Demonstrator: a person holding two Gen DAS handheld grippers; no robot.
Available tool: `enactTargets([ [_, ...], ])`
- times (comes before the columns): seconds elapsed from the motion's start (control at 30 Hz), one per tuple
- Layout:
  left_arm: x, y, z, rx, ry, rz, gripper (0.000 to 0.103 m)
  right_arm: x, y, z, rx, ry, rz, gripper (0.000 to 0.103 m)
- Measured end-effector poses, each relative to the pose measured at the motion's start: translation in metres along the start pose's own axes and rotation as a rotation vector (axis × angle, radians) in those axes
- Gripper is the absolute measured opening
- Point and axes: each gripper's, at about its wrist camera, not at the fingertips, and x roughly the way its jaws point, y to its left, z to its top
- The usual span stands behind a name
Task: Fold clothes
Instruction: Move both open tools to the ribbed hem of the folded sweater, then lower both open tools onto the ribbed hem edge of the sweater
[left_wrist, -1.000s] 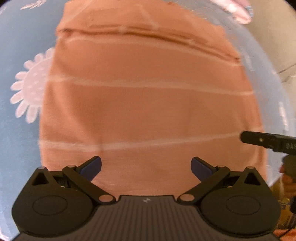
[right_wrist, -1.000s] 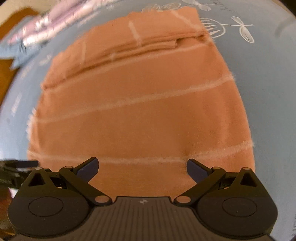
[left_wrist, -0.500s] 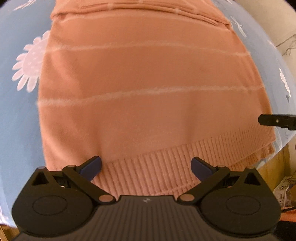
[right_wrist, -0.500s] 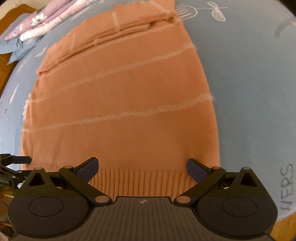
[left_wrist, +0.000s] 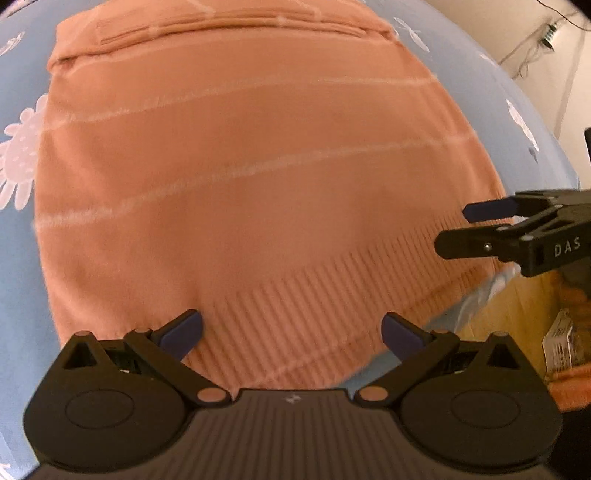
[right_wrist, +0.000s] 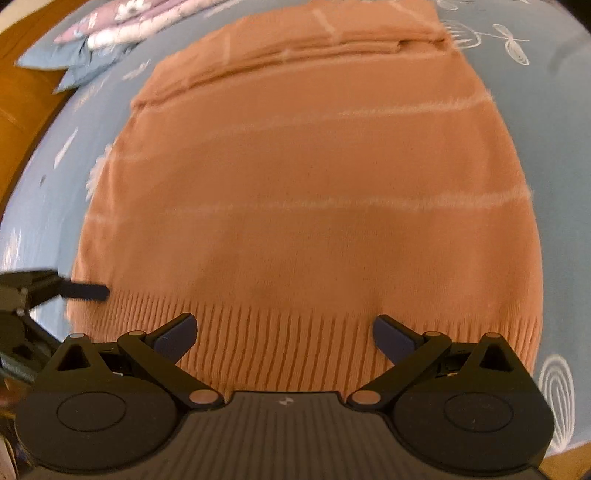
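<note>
An orange knit sweater with thin pale stripes lies flat on the blue bedsheet, sleeves folded across its far end. Its ribbed hem faces me. My left gripper is open and empty just over the hem's left part. My right gripper is open and empty over the hem in the right wrist view, where the sweater fills the frame. The right gripper also shows in the left wrist view at the hem's right corner. The left gripper's finger pokes in at the left.
The bedsheet has white flower and dragonfly prints. Folded lilac and blue-grey clothes lie at the far left. The bed's near edge drops to a wooden floor. A cream wall with cables stands at the right.
Both grippers pulled back toward the sweater's near end, so the ribbed hem came into view beneath them, and then dropped closer to it. Both stayed open.
</note>
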Motion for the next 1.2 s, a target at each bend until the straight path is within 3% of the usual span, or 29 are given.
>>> enactTargets([
  [0.17,-0.014,0.006,0.005,-0.026,0.022,-0.021,0.102,0.007,0.018,0.005,-0.028,0.026,0.04,0.103],
  [0.63,-0.028,0.035,0.001,-0.114,-0.026,0.072,0.102,0.018,0.053,0.002,-0.058,0.108,0.133,0.103],
  [0.87,-0.022,0.05,0.023,-0.115,-0.119,0.094,0.102,0.011,0.045,0.026,-0.055,0.052,0.094,0.103],
  [1.0,0.007,0.051,0.033,-0.208,-0.106,0.071,0.102,0.009,0.043,0.041,-0.048,0.015,0.08,0.103],
  [1.2,0.007,0.058,0.021,-0.241,-0.067,0.114,0.102,0.008,0.042,0.041,-0.069,0.022,0.08,0.103],
])
